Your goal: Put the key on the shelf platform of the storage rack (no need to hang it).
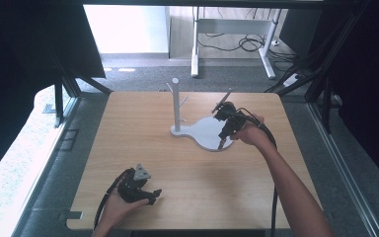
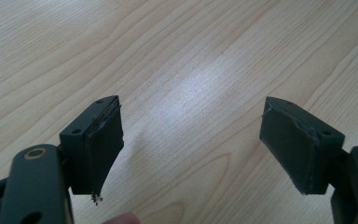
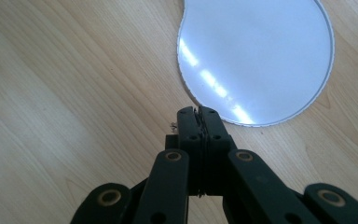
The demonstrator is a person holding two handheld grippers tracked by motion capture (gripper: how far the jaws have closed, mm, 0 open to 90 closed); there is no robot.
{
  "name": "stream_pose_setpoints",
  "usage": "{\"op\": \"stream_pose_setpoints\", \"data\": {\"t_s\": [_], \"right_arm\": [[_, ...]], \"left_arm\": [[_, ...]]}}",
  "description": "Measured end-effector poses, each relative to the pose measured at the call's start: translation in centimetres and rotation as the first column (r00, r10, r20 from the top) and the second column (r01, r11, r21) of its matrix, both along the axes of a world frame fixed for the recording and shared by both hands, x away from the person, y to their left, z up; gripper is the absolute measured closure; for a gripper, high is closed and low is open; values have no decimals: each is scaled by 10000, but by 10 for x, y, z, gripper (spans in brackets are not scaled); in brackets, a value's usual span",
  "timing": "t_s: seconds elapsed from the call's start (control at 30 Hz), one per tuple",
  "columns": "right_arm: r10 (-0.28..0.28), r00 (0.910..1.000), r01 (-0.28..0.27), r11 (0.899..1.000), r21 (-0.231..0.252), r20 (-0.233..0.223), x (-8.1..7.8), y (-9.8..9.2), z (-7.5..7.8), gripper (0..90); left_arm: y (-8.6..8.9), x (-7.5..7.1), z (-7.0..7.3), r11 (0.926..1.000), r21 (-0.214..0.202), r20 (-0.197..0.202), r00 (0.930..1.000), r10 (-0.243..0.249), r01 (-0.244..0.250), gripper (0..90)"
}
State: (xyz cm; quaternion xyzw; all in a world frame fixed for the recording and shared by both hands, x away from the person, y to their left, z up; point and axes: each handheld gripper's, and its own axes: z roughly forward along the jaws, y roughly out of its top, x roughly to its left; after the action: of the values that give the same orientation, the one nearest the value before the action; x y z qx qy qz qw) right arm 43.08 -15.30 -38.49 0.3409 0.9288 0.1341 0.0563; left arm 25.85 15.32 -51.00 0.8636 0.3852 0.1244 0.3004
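The wooden table point(image 1: 143, 148) is the biggest thing in the high view, a pale square board. At about one o'clock from its middle lies the white stand base point(image 1: 205, 133), a flat pear-shaped plate whose narrow end carries an upright post point(image 1: 176, 103) with short pegs near the top; the post rises at the base's ten o'clock corner. This stand is what the work turns on, and nothing hangs on it.

The right gripper point(image 1: 221, 143) hangs over the base's four o'clock rim, tip pointing down. In the right gripper view its jaws are pressed flat together with nothing between them, and the tip point(image 3: 199, 114) sits just short of the round base edge point(image 3: 256, 60), which fills the twelve to two o'clock part of that picture.

The left gripper point(image 1: 154, 193) rests at the table's seven o'clock corner, well apart from the stand. In the left gripper view it point(image 2: 191, 135) stands spread wide, bare wood between the pads point(image 2: 103, 144).

The likely trouble: the closed tip could catch the thin rim and skid the light plate across the smooth wood, or tilt it so the tall post swings over. A push from the side would do that, since the left gripper is too far off to steady the base
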Motion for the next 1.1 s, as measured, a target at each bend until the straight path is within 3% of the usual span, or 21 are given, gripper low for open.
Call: {"op": "stream_pose_setpoints", "data": {"t_s": [1.1], "right_arm": [[-600, 9978, 601, 9982, 57, -285, 40, 3, -10, 891]], "left_arm": [[-1, 1, -1, 10000, 60, -33, 10000, -66, 66, 217]]}}
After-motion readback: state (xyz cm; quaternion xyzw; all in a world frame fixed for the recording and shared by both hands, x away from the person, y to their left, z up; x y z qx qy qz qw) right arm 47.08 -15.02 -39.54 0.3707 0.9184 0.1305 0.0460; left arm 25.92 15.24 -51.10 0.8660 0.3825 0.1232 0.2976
